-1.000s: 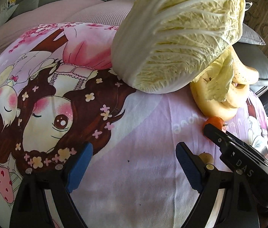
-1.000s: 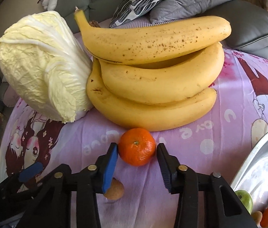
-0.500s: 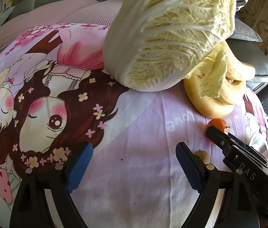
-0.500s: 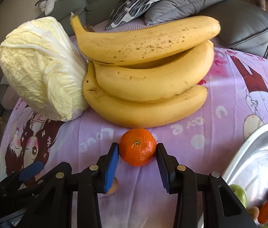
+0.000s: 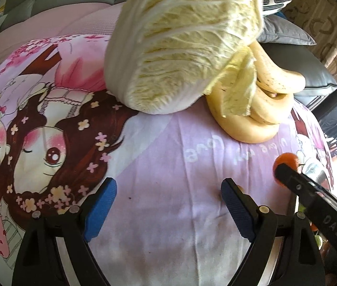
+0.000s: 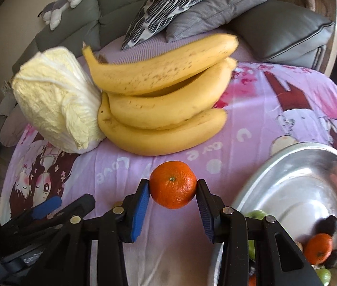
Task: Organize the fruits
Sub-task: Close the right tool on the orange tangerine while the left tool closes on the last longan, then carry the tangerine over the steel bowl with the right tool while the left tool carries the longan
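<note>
Your right gripper (image 6: 173, 188) is clamped on the mandarin (image 6: 172, 184), held clear of the cloth (image 6: 252, 109) in front of the bananas (image 6: 161, 100). Step in hand, by my reading: carrying it to the bowl (image 6: 295, 174), just to its right. Next calls for a short swing over the rim, then release among the fruit already inside. Your left gripper (image 5: 168, 205) hangs wide apart, nothing between the pads. Only the right view shows the bowl; the left shows mostly cabbage (image 5: 180, 43).

The purple printed bedsheet (image 6: 252, 109) reads "Love", upside down; the right tool (image 5: 285, 170) bears "DAS".
</note>
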The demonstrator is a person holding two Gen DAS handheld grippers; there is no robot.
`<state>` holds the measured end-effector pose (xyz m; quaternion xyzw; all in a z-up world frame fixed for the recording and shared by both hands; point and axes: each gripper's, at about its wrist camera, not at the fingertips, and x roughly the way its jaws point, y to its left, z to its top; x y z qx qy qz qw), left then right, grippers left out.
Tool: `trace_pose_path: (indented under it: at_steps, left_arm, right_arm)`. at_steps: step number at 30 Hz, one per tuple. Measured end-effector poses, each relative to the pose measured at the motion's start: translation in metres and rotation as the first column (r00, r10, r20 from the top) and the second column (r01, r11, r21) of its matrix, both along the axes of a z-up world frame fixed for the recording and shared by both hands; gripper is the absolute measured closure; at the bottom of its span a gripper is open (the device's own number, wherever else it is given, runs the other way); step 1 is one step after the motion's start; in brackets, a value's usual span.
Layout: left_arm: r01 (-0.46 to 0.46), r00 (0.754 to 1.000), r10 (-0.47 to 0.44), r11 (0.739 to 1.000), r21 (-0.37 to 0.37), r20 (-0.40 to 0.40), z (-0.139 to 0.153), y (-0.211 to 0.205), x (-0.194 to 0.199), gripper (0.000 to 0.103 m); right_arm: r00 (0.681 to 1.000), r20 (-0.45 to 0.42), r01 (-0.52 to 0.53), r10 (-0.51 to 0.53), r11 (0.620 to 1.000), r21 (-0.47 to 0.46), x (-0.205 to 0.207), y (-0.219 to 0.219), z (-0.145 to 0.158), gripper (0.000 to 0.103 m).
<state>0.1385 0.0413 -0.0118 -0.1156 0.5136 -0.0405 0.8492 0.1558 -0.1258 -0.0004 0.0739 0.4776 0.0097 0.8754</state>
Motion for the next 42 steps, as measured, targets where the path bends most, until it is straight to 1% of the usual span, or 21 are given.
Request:
trace_pose_path:
  at_steps: [1,2,3,4,10,11,12,15,18,21,24,27,31,34,37,40,42]
  left_arm:
    - [0.008,1.0,-0.008,1.0,-0.006,0.001,0.0,-0.001,-0.001,0.013]
    - [0.02,1.0,-0.02,1.0,-0.014,0.002,0.001,-0.004,-0.002,0.017]
    - [0.034,0.999,-0.034,0.999,-0.024,0.001,0.002,-0.008,-0.003,0.024]
    - [0.05,0.999,-0.05,0.998,-0.035,-0.002,0.001,-0.012,-0.004,0.027]
    - [0.142,0.99,-0.141,0.988,-0.066,0.011,0.005,-0.044,-0.008,0.037]
    - [0.157,0.988,-0.156,0.985,-0.067,0.011,0.005,-0.049,-0.009,0.042]
    - [0.166,0.986,-0.166,0.984,-0.067,0.011,0.005,-0.054,-0.009,0.049]
    - [0.2,0.98,-0.2,0.978,-0.065,0.002,0.002,-0.066,-0.008,0.06]
    - [0.208,0.978,-0.209,0.976,-0.062,-0.004,-0.003,-0.073,-0.005,0.07]
    - [0.204,0.979,-0.205,0.978,-0.045,-0.001,-0.005,-0.079,-0.006,0.076]
    - [0.209,0.978,-0.209,0.977,-0.051,0.009,-0.003,-0.079,-0.006,0.076]
    - [0.22,0.975,-0.218,0.974,-0.053,0.03,-0.001,-0.068,-0.003,0.076]
    - [0.224,0.974,-0.222,0.973,-0.053,0.043,0.0,-0.07,-0.004,0.076]
    - [0.242,0.968,-0.237,0.968,-0.058,0.082,0.013,-0.077,-0.008,0.076]
    - [0.285,0.953,-0.276,0.957,-0.06,0.127,0.029,-0.088,-0.017,0.076]
    - [0.341,0.932,-0.329,0.938,-0.064,0.148,0.037,-0.108,-0.023,0.076]
    - [0.387,0.914,-0.374,0.92,-0.058,0.158,0.04,-0.124,-0.029,0.076]
  right_arm:
    - [1.0,0.008,0.006,-0.006,1.0,0.0,-0.003,-0.002,0.004,0.06]
    - [1.0,0.016,0.012,-0.012,1.0,0.001,-0.004,-0.004,0.007,0.06]
    - [1.0,0.022,0.016,-0.016,1.0,0.002,-0.007,-0.005,0.01,0.06]
    - [0.999,0.03,0.02,-0.02,1.0,0.002,-0.009,-0.007,0.013,0.06]
    - [0.998,0.04,0.039,-0.039,0.999,0.003,-0.018,-0.016,0.021,0.06]
    - [0.998,0.039,0.041,-0.041,0.999,0.004,-0.019,-0.016,0.021,0.06]
    - [0.998,0.039,0.044,-0.044,0.999,0.005,-0.021,-0.018,0.021,0.06]
    - [0.998,0.037,0.051,-0.051,0.999,0.006,-0.026,-0.021,0.021,0.06]
    - [0.998,0.032,0.06,-0.06,0.998,0.012,-0.032,-0.026,0.021,0.06]
    - [0.997,0.032,0.068,-0.068,0.998,0.016,-0.038,-0.03,0.021,0.06]
    - [0.996,0.035,0.076,-0.077,0.997,0.021,-0.044,-0.034,0.023,0.061]
    - [0.995,0.046,0.089,-0.09,0.996,0.026,-0.052,-0.039,0.028,0.061]
    - [0.992,0.057,0.115,-0.117,0.993,0.035,-0.062,-0.05,0.033,0.061]
    - [0.988,0.07,0.137,-0.14,0.99,0.045,-0.073,-0.061,0.038,0.061]
    - [0.981,0.071,0.179,-0.182,0.983,0.04,-0.083,-0.076,0.041,0.061]
    - [0.973,0.058,0.221,-0.223,0.975,0.031,-0.09,-0.092,0.039,0.06]
    - [0.969,0.044,0.243,-0.244,0.97,0.027,-0.095,-0.1,0.036,0.06]
